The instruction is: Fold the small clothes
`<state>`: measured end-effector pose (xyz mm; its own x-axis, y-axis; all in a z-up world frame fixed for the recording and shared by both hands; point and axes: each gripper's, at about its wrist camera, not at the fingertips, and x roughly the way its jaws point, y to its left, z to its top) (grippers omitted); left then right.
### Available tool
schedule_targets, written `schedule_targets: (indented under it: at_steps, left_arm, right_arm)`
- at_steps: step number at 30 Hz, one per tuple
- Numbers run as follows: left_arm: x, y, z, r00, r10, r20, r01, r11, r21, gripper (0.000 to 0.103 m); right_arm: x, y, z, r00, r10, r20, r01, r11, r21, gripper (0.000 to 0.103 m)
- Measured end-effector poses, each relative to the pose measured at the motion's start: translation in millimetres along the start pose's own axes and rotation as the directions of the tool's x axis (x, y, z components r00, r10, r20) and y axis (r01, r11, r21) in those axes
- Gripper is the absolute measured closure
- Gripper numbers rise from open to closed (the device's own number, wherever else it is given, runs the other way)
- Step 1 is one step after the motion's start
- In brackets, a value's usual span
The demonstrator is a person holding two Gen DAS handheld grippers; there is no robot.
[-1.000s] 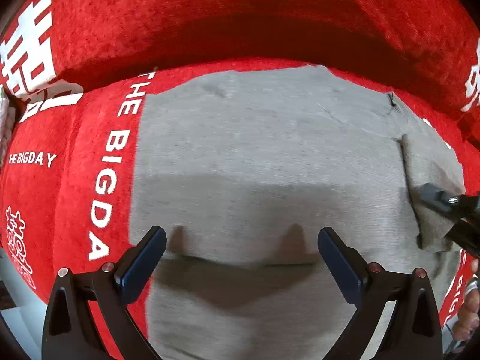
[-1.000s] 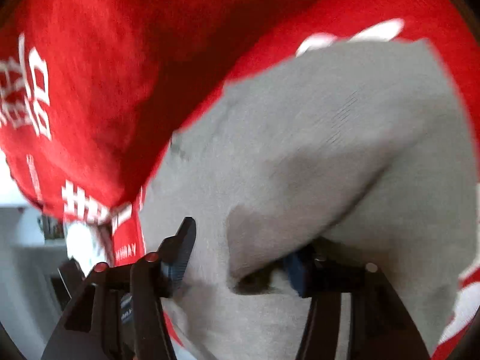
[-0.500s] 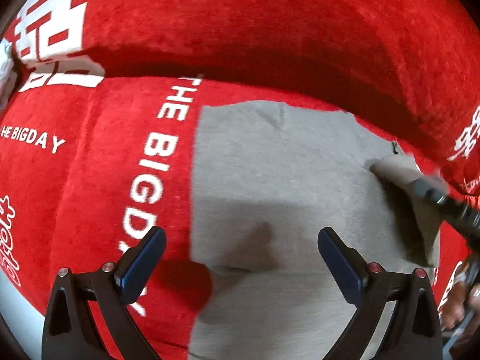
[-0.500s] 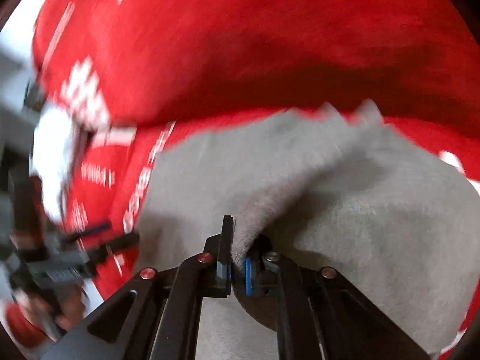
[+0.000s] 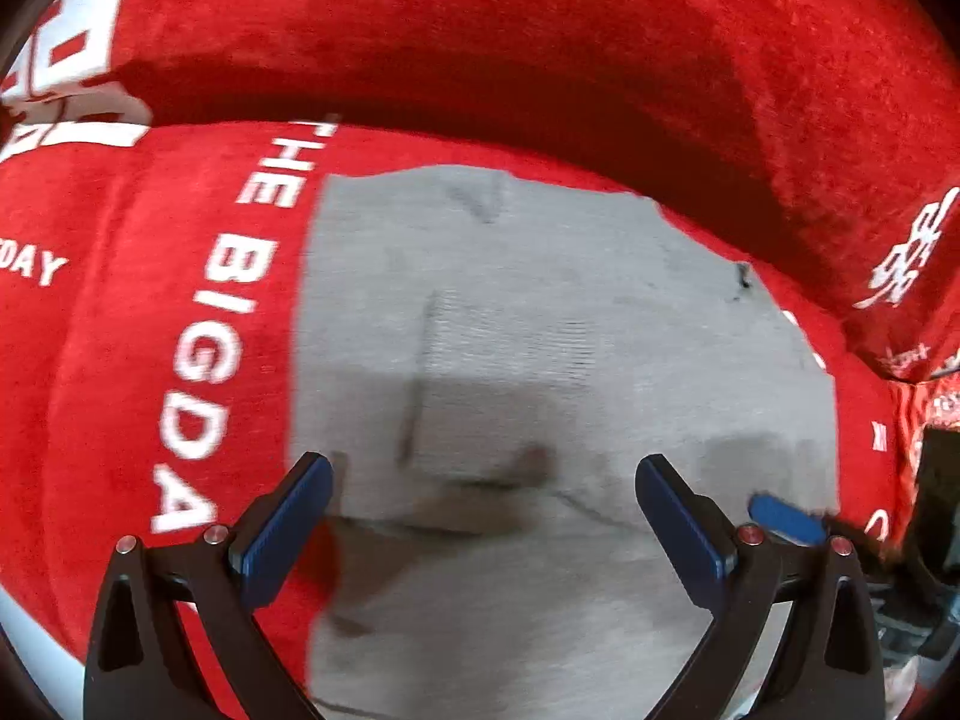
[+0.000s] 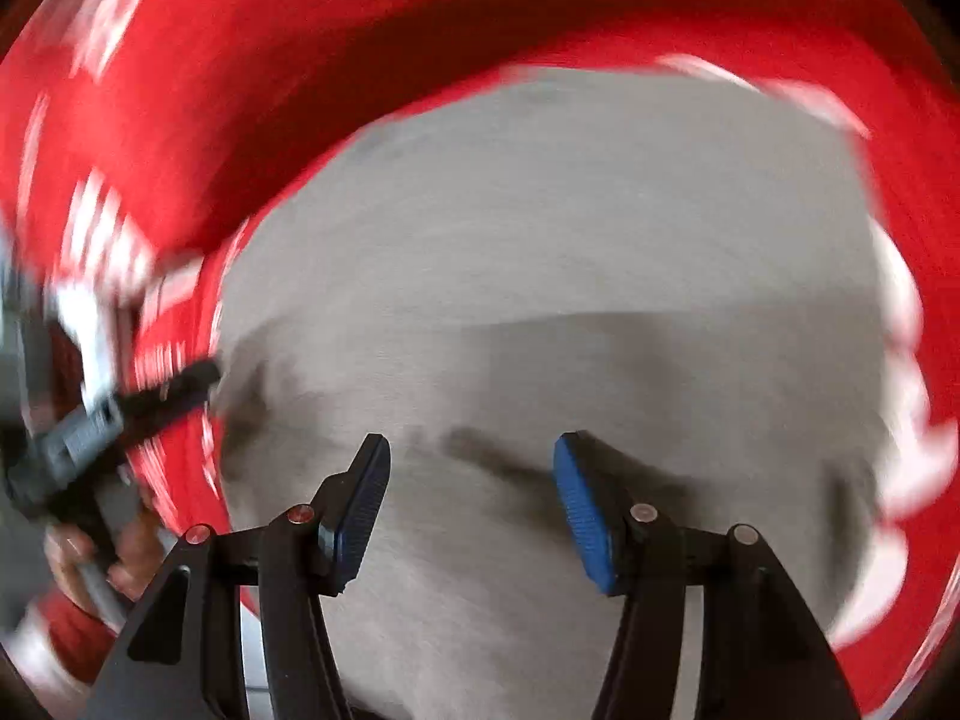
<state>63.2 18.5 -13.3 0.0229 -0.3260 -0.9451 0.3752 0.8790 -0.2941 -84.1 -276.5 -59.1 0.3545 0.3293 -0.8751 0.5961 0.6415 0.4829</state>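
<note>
- Two grippers hang over one grey garment, which lies flat on a red plush cover printed with white lettering; the garment sits just right of that lettering.
- Left gripper: jaws spread wide, holding nothing, poised above the garment's near-left part.
- Right gripper: jaws apart, nothing between the pads, above the garment's near middle; this view is motion-blurred.
- Step in hand, as judged: between folds. A faint rectangular edge near the garment's middle suggests a layer already laid over, though blur makes this uncertain.
- Next move, as judged: each gripper must descend onto a garment edge, close on one layer only, then carry it across without dragging the cover beneath.
</note>
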Motion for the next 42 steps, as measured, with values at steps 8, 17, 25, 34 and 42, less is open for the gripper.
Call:
schedule_targets:
  at_steps: [8, 17, 25, 34, 42]
  left_arm:
    - [6, 3, 9, 0.998, 0.063, 0.019, -0.062, 0.998, -0.023, 0.002]
    - [13, -4, 9, 0.987, 0.160, 0.015, -0.161, 0.986, 0.032, 0.002]
    - [25, -19, -3, 0.977, 0.213, -0.005, -0.211, 0.974, 0.081, 0.002]
    - [28, -31, 12, 0.958, 0.286, 0.014, -0.286, 0.951, 0.117, 0.002]
    - [27, -35, 13, 0.985, 0.169, -0.019, -0.167, 0.981, 0.102, 0.002]
  right_arm:
    - [-21, -92, -2, 0.974, 0.147, 0.171, -0.207, 0.882, 0.423, 0.068]
    - [-53, -132, 19, 0.954, 0.148, 0.260, -0.237, 0.903, 0.359, 0.097]
    - [-45, -142, 12, 0.960, 0.254, 0.116, -0.279, 0.893, 0.354, 0.071]
    - [-74, -174, 49, 0.957, 0.168, 0.238, -0.249, 0.893, 0.374, 0.064]
    - [-39, -146, 97, 0.988, 0.068, 0.136, -0.102, 0.959, 0.263, 0.064]
